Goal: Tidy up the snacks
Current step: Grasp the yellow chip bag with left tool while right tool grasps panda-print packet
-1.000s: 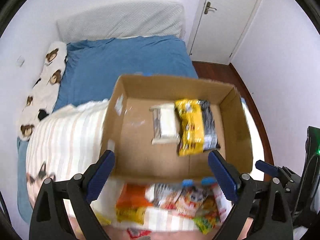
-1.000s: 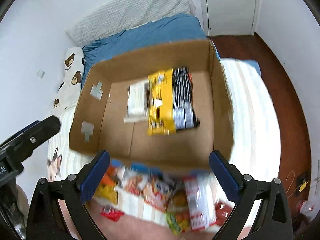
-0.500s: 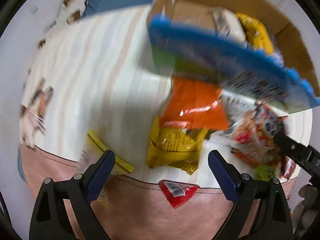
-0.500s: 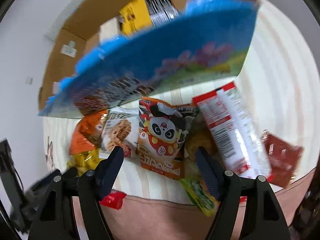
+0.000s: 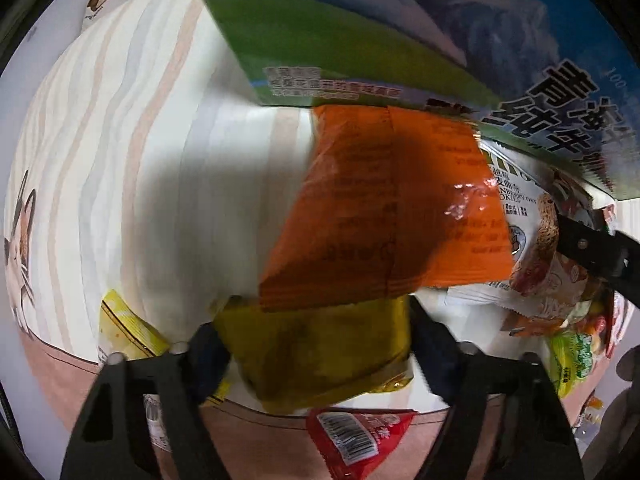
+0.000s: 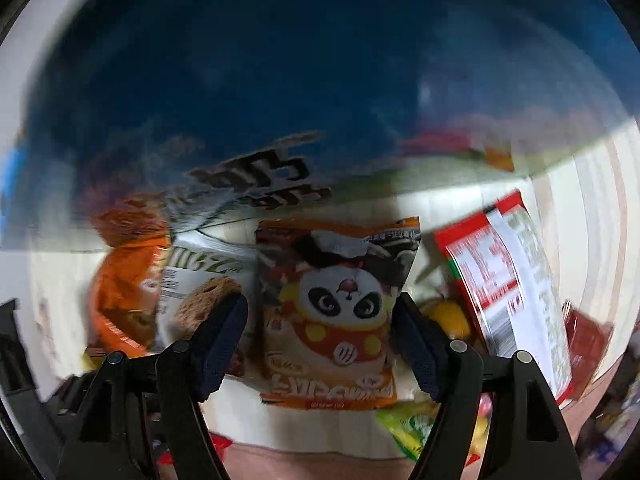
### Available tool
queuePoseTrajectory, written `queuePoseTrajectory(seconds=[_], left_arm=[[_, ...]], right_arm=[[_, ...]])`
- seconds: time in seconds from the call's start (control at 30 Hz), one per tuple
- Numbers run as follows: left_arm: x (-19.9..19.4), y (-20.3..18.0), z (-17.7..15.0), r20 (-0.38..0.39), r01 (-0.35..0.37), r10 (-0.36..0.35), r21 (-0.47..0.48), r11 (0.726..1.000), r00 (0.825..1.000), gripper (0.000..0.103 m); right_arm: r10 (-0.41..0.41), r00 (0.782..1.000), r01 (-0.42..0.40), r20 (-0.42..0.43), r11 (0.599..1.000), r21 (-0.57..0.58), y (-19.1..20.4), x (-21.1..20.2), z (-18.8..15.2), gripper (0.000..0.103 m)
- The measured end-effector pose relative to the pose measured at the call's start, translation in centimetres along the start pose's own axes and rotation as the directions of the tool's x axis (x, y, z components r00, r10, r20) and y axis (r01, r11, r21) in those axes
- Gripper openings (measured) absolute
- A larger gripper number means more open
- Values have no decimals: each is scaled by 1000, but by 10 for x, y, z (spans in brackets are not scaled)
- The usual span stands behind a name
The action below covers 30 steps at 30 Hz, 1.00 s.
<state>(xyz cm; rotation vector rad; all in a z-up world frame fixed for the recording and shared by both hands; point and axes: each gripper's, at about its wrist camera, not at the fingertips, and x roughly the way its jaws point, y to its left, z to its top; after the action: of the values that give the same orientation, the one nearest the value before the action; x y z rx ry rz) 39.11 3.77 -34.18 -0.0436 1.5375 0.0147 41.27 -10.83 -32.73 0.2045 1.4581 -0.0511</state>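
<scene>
Looking down over the striped bedspread [image 5: 132, 152], we are seeing the biggest thing first: a blue and green printed carton [image 5: 400, 28] that is filling the top of both views, its lower edge hanging over the heap of snacks; in the right wrist view it is too blurred to read. Below it we are finding an orange packet [image 5: 384, 208] lying flat, its near edge overlapping a yellow packet [image 5: 320, 348], and the left gripper [image 5: 316, 344] is standing wide apart with one blue pad on either side of that yellow packet; we cannot tell whether the pads are touching it. We are seeing a white cookie packet [image 5: 532, 240] just right of the orange one, partly under the carton. In the right wrist view the right gripper [image 6: 320, 336] is also spread wide, straddling a panda packet [image 6: 332, 312] that is lying flat on the spread, with the pads near its sides but not clearly pressing. A red and white packet [image 6: 508, 280] is lying tilted just to its right, and a small dark red sachet [image 6: 584, 336] is lying beyond that. Nearest us, a small red sachet with a barcode [image 5: 356, 436] is sitting on the pink border [image 5: 60, 364] of the spread.
</scene>
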Motion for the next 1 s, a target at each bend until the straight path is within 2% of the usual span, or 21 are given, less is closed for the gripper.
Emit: queuePoseTrajectory(seconds=[0.1, 0.13, 0.27, 0.5, 0.63, 0.77, 0.87, 1.0], left_arm=[[-2, 3, -1, 17, 15, -15, -17, 1000, 1000, 65], [-2, 4, -2, 22, 15, -15, -18, 1000, 1000, 63], [-4, 4, -20, 19, 25, -25, -18, 1000, 1000, 63], [0, 4, -62, -34, 51, -51, -11, 999, 998, 63], [12, 4, -66, -62, 60, -61, -13, 998, 996, 65], [20, 4, -66, -84, 74, -74, -3, 997, 994, 71], [26, 5, -67, -89, 83, -82, 6, 997, 993, 71], [23, 13, -76, -77, 97, -99, -23, 995, 992, 69]], right_arm=[[-53, 999, 53, 7, 996, -76, 9, 4, -2, 75], [-52, 999, 51, -8, 994, -97, 11, 7, -5, 68], [-42, 998, 32, -45, 980, -196, 15, 8, -26, 62], [7, 989, -48, -148, 960, -275, 7, 3, -77, 61], [31, 986, -71, -161, 966, -248, 4, 7, -89, 64], [75, 981, -108, -179, 977, -182, -8, 9, -95, 74], [69, 981, -103, -182, 978, -180, -12, 10, -99, 74], [43, 985, -74, -164, 979, -188, 3, 16, -107, 74]])
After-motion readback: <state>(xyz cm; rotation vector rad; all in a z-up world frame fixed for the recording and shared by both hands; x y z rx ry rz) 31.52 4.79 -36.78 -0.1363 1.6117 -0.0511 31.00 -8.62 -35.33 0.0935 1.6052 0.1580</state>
